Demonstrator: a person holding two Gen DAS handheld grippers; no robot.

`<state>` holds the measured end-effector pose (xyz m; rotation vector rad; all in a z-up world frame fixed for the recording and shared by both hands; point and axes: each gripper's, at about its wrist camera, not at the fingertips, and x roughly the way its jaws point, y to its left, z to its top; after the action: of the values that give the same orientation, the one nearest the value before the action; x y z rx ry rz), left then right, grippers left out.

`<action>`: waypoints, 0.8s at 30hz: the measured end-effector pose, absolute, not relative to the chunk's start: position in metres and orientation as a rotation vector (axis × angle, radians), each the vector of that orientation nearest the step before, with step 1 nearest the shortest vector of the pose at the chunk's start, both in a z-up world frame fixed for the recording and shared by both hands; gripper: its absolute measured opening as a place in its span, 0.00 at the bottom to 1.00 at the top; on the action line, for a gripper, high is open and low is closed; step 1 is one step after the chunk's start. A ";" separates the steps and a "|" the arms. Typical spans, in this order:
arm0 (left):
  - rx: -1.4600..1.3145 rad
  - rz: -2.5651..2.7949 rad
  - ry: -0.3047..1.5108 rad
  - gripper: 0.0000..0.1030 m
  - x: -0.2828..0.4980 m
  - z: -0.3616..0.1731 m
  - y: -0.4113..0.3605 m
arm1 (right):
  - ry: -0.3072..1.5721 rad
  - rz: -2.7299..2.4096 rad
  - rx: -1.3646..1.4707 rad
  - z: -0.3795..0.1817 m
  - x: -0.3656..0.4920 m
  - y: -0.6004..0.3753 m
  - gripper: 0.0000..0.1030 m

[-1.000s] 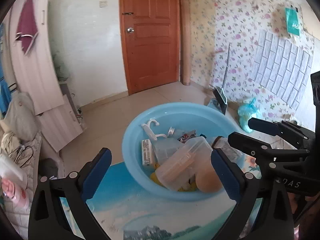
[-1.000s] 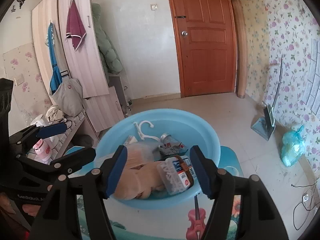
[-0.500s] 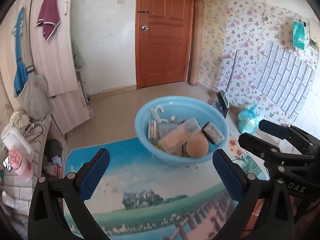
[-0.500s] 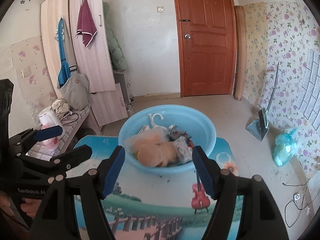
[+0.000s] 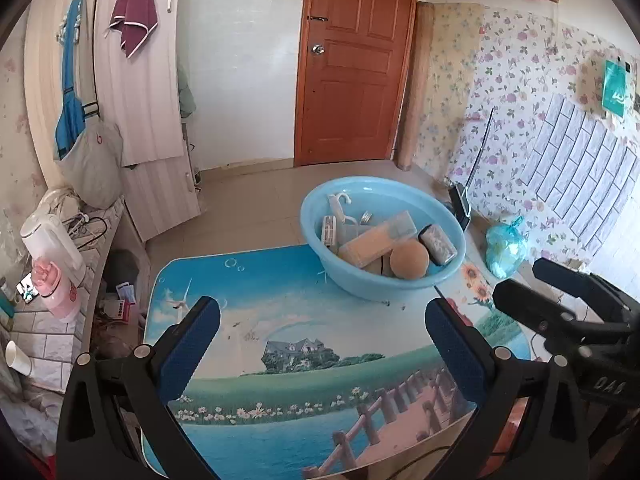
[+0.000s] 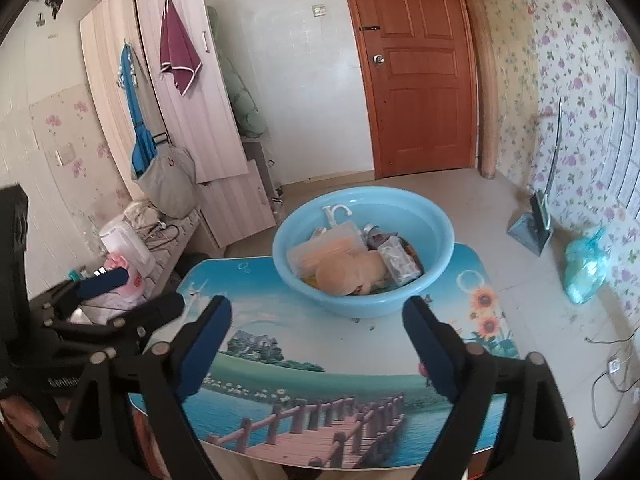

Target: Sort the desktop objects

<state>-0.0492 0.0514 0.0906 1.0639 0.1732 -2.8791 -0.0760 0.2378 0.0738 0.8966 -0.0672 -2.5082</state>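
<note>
Light-blue basin [image 5: 320, 216] upright at table's far edge, piled with clear box [image 5: 376, 238], tan ball [image 5: 409, 259]

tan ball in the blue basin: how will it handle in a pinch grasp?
The tan ball is round, so it will likely roll or squirt from flat pads. Its matte surface suggests fair grip. It sits wedged against the clear box, so probably stable until lifted.

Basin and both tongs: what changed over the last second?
Both tongs, left and right, drew back and up from the basin, which now sits far ahead at the table's far edge. Neither took or released anything; both stayed open and empty. The basin and its contents show no shift.
</note>
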 end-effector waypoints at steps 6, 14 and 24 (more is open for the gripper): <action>0.971 -2.896 0.080 1.00 -0.044 0.080 0.056 | -0.026 -2.626 0.831 0.059 -0.073 0.236 0.89; 0.910 -2.942 -0.018 1.00 -0.042 0.073 0.067 | -0.009 -2.659 0.882 0.048 -0.077 0.239 0.96; 1.003 -2.916 0.096 1.00 -0.047 0.065 0.058 | 0.032 -2.687 0.887 0.046 -0.069 0.238 0.96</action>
<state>-0.0467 0.0578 0.0646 1.0026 0.0958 -2.9155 -0.0692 0.2383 0.0457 0.8872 0.0320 -2.6874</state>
